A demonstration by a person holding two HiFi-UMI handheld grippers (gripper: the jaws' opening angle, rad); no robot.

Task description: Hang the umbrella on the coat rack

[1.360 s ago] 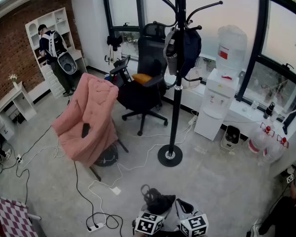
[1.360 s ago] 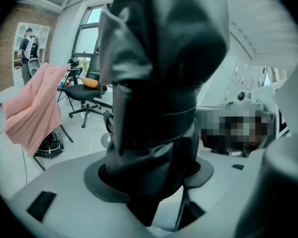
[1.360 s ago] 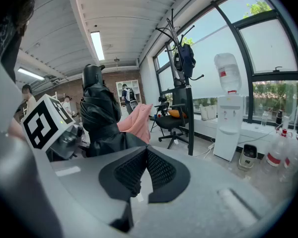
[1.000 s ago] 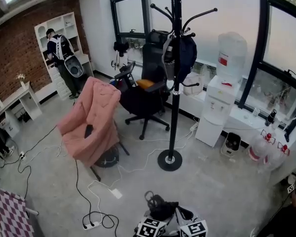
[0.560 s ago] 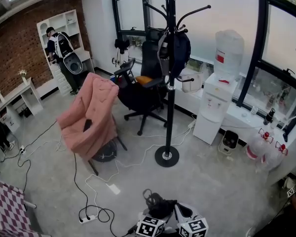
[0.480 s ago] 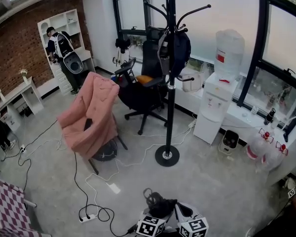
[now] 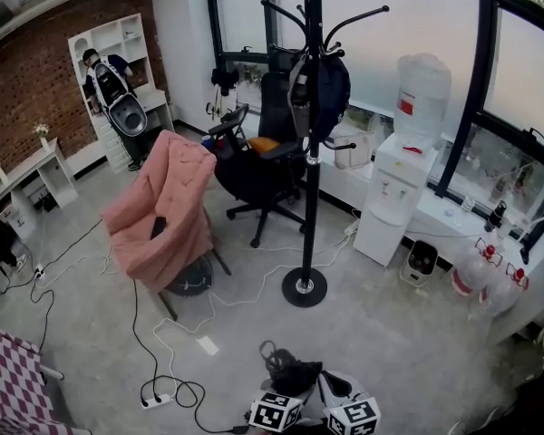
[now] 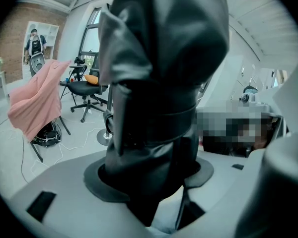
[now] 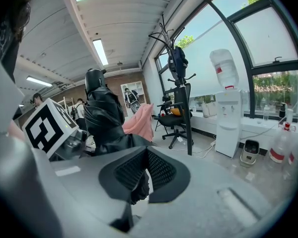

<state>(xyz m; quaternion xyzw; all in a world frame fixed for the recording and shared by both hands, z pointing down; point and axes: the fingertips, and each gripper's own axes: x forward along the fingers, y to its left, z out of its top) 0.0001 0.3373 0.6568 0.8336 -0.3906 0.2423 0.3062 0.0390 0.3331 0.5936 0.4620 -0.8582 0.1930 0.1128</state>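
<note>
Left gripper (image 8: pixel 149 182): clamped wide round umbrella (image 8: pixel 159 73), black, folded, glossy and creased, strap cinched about its middle, standing upright between the pads. Right gripper (image 9: pixel 141 175): pinched tight on a thin black bit of it. Held low, well apart from rack (image 7: pixel 310 143).

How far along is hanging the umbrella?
Done: the left hand-held gripper clamps the folded black umbrella. In hand: it is held low, facing the coat rack, which stands well off across the floor. Left: reach the rack and hook the umbrella on an arm.
</note>
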